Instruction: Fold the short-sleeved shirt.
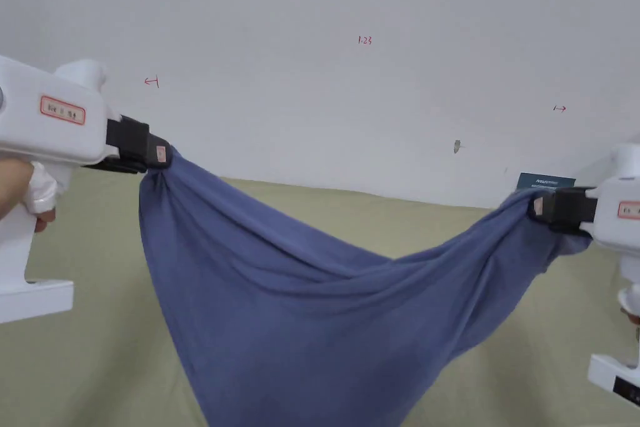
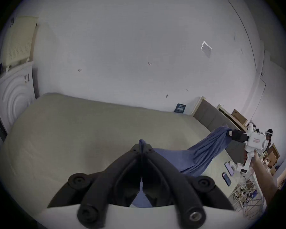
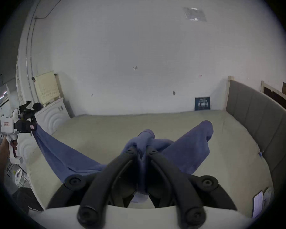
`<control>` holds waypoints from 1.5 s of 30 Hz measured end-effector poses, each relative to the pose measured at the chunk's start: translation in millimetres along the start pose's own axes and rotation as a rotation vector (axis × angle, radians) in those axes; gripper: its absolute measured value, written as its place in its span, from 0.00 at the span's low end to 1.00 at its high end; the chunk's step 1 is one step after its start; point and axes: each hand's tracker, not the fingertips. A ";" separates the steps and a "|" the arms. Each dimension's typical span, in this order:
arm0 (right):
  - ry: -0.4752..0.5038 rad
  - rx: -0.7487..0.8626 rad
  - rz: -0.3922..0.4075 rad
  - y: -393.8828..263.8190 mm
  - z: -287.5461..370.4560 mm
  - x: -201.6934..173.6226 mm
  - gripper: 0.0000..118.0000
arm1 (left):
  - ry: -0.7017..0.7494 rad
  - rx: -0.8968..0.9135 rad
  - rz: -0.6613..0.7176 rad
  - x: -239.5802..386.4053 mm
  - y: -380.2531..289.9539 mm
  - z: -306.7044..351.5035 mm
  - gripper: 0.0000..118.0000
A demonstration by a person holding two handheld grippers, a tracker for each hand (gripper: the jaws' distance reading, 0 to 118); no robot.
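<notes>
A blue short-sleeved shirt (image 1: 300,316) hangs in the air above the bed, stretched between the two grippers and sagging to a point in the middle. My left gripper (image 1: 159,154) is shut on the shirt's upper left corner; in the left gripper view a thin fold of blue cloth (image 2: 141,144) sticks out between the closed jaws of the left gripper (image 2: 141,150). My right gripper (image 1: 539,206) is shut on the right end of the shirt. In the right gripper view the right gripper (image 3: 142,150) pinches a thick bunch of shirt (image 3: 145,136), and a loose part (image 3: 195,143) droops to its right.
Under the shirt lies a bed with a beige sheet (image 1: 75,359). A plain white wall (image 1: 350,84) stands behind it, with a small dark card (image 1: 545,182) at its foot. A grey padded headboard (image 3: 257,117) borders the bed's right side. White cabinets (image 2: 13,97) stand at the left.
</notes>
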 end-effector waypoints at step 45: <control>-0.046 -0.012 -0.133 -82.1 -24.3 86.2 0.08 | -0.035 -0.027 0.114 -48.9 -119.9 -22.7 0.00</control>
